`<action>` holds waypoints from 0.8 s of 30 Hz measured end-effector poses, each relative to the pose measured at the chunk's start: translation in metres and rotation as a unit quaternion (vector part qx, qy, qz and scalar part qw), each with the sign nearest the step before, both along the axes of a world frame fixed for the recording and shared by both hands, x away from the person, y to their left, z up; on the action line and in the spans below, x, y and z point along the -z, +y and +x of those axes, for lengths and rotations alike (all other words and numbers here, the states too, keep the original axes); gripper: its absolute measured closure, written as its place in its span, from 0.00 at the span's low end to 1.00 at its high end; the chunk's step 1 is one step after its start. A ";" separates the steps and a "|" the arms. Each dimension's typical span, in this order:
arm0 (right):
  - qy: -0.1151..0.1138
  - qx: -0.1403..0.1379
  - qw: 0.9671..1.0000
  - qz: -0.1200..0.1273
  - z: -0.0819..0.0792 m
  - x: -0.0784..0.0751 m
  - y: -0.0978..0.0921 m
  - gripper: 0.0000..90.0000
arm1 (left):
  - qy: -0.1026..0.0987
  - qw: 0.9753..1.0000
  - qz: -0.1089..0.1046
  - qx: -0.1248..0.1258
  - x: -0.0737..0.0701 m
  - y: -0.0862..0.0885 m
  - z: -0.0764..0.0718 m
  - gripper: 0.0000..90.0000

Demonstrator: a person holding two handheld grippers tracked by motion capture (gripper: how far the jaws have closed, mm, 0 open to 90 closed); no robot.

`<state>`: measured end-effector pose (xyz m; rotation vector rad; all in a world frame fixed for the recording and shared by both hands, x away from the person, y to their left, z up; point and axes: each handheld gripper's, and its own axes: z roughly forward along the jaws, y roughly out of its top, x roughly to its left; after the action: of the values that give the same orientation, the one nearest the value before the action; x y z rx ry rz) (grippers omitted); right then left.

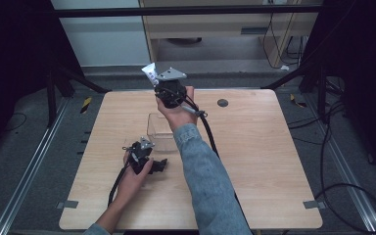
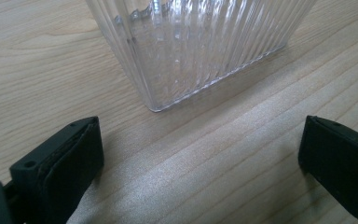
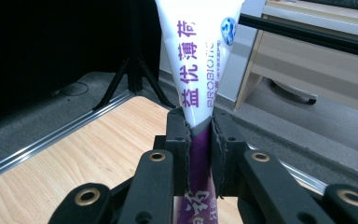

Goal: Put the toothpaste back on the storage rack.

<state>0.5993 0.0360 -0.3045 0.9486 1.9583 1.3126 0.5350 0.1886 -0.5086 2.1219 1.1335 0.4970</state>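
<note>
Left tool (image 1: 162, 165): low on the desk (image 1: 254, 161) at the near side, jaws spread wide with nothing between them; in the left gripper view its two pads (image 2: 77, 156) flank bare wood, just short of the container's corner.
Clear container (image 1: 159, 129): a ribbed, see-through box standing upright near the middle of the desk, beyond the left tool; the lower part seen through its wall (image 2: 196, 42) holds nothing I can make out, though its inside higher up is out of frame.
Container handling: likely rigid plastic, light, smooth-sided and easy to nudge; the free tool could steady it.
Right tool (image 1: 157, 81): raised above the desk's far edge, beyond the container, jaws closed narrow on the tube.
Tube (image 3: 198, 56): a white and purple squeeze tube with printed lettering, pinched where white meets purple, flat crimped end pointing up and away.
Tube handling: probably soft, light and slick; a firm pinch dents it, so hold the flattened body, not the fuller end.
</note>
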 end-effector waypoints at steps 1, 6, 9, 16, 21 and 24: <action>0.000 0.000 1.000 0.000 0.000 0.000 0.000 0.88 | 0.000 1.000 0.000 0.000 0.000 0.000 0.000 0.00; 0.005 -0.003 1.000 -0.002 0.000 0.003 0.002 0.88 | 0.000 1.000 0.000 0.000 0.000 0.000 0.000 0.00; 0.007 -0.007 1.000 -0.005 0.001 0.005 0.005 0.88 | 0.000 1.000 0.000 0.000 0.000 0.000 0.000 0.00; 0.013 -0.012 1.000 -0.008 0.001 0.011 0.009 0.88 | 0.000 1.000 0.000 0.000 0.000 0.000 0.000 0.00; 0.016 -0.015 1.000 -0.012 0.001 0.012 0.011 0.88 | 0.000 1.000 0.000 0.000 0.000 0.000 0.000 0.00; 0.018 -0.015 1.000 -0.012 0.001 0.013 0.011 0.88 | 0.000 1.000 0.000 0.000 0.000 0.000 0.000 0.00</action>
<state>0.5999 0.0472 -0.3175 0.9398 2.0196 1.2937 0.5351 0.1886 -0.5086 2.1221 1.1329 0.4964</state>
